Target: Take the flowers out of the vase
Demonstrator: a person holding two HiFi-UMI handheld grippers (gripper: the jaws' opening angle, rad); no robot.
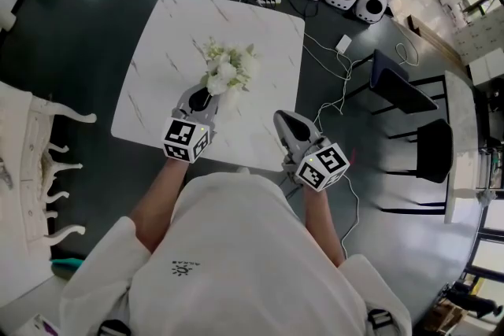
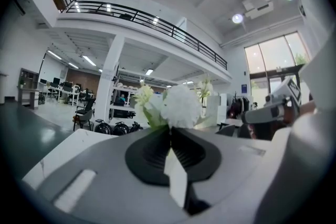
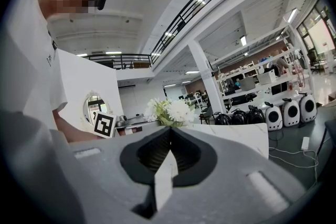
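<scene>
Our left gripper (image 1: pixel 203 97) is clamped fully shut on the stems of the white flowers (image 1: pixel 230 68), which stand over the middle of the marble table (image 1: pixel 150 67), a little toward its front edge. Our right gripper (image 1: pixel 283 120) has its jaws pressed together on nothing, by the table's front right corner.

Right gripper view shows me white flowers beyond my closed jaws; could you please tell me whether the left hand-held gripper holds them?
Observer: Yes; the left gripper view shows the left hand-held gripper closed on green stems just under the bunch of white flowers.
Operator: Is the vase visible?
Observer: No; in the head view the blooms and that gripper hide whatever stands beneath on the white marble-patterned table.
Operator: And my right hand-held gripper?
Observer: It hangs over the table's near right corner, apart from the flowers.
</scene>
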